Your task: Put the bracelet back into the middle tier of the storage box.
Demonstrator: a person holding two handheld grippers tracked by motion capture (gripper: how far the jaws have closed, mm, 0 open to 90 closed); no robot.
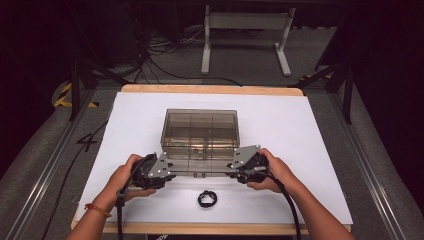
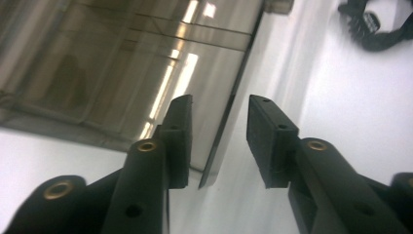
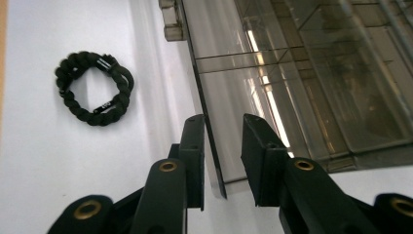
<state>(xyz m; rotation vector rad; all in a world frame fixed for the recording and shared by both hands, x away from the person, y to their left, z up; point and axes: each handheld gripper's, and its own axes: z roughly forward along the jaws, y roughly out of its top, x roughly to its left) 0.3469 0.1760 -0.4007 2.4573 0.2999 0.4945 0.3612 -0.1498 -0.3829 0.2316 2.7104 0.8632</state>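
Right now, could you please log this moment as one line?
left hand-held gripper: open, straddling smoky clear plastic box's lid | right hand-held gripper: same

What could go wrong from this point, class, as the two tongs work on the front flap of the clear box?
1. Both the left tongs and the right tongs straddle the thin lid edge with gaps showing on either side; it may slip out when lifted.
2. Each grips near one corner; uneven lifting could twist the lid or drag the clear box.
3. The black bracelet lies close in front; a hand drawing back might knock it.
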